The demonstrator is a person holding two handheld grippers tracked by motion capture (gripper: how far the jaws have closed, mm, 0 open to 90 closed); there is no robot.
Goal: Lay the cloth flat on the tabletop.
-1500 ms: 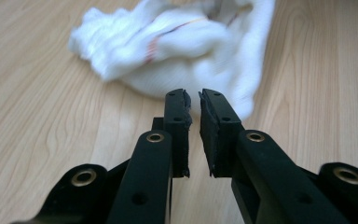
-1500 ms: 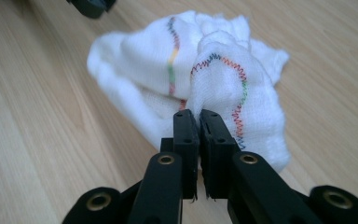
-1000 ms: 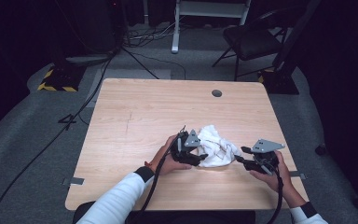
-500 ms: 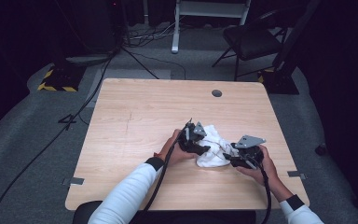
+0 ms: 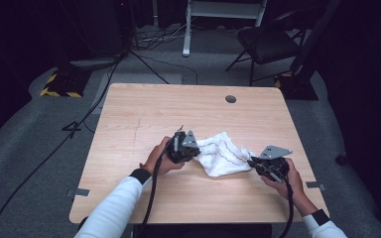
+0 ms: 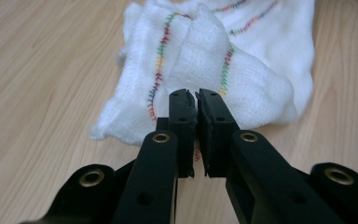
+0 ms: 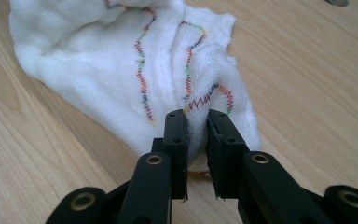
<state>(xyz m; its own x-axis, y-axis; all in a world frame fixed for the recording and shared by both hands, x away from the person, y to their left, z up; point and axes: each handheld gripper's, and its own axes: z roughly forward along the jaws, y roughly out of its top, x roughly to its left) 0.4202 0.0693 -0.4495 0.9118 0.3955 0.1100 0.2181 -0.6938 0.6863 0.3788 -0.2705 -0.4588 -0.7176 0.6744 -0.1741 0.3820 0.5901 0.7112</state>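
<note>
High view: a white cloth (image 5: pixel 222 152) with coloured stitching lies crumpled at centre-right of the frame on a wooden table (image 5: pixel 144 111), stretched left to right between both tools. Left gripper (image 6: pixel 195 100) pinches its left edge; right gripper (image 7: pixel 196 122) clamps its right corner. Both forearms enter from the bottom edge.

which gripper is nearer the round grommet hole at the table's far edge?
Left. The left gripper sits at the cloth's left end, nearer the grommet hole; the right gripper is at the cloth's right end, closer to the person.
</note>
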